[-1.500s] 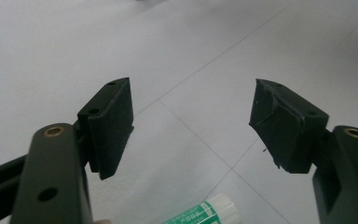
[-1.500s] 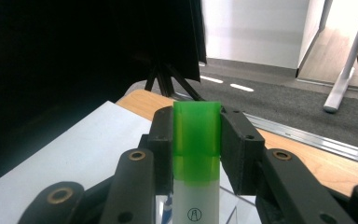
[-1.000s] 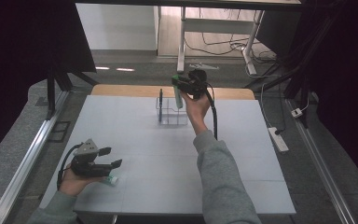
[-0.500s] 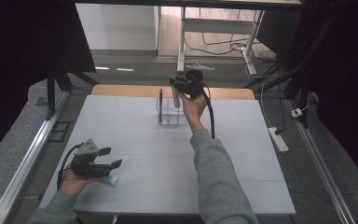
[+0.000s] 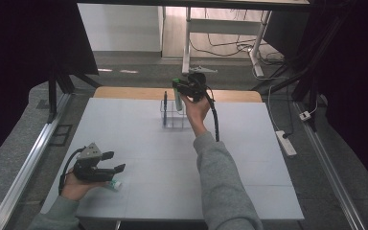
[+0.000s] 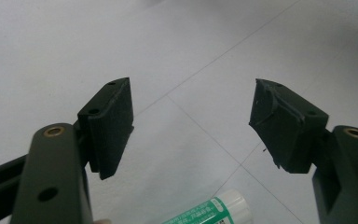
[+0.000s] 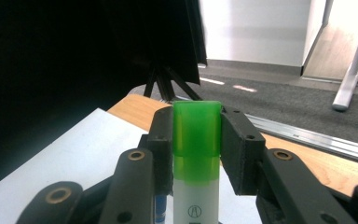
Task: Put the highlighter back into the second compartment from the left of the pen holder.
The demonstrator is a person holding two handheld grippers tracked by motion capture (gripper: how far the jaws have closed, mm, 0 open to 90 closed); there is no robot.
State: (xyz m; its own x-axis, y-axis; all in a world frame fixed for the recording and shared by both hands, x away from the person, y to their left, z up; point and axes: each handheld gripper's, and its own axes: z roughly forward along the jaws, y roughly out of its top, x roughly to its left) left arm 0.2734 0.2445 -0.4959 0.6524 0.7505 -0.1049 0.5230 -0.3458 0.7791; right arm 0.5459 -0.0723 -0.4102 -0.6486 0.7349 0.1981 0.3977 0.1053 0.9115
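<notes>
The white marker with the translucent green cap (image 7: 196,154) stands upright between the pads of the right gripper (image 7: 196,140), which is clamped on it just at and below the cap; the pen's lower end hangs below the jaws. In the high view the right gripper (image 5: 189,88) holds it directly above the clear wire-framed pen holder (image 5: 173,114) at the far end of the pale grey table (image 5: 249,163), the barrel pointing down toward an open cell. Gripping near the cap leaves the long body free to slide into the holder, which is likely why the pen is held high and vertical. A dark pen (image 5: 165,101) already stands in the holder, just to one side of the jaws, so the descent probably has to stay clear of it.

Well apart, near the table's near edge, the left gripper (image 5: 109,162) rests low in the person's hand with its jaws spread wide and nothing between them. Just beneath its jaws lies a white glue stick with a green label (image 6: 209,211), likely the next item to be collected, which would explain the gripper waiting open beside it
</notes>
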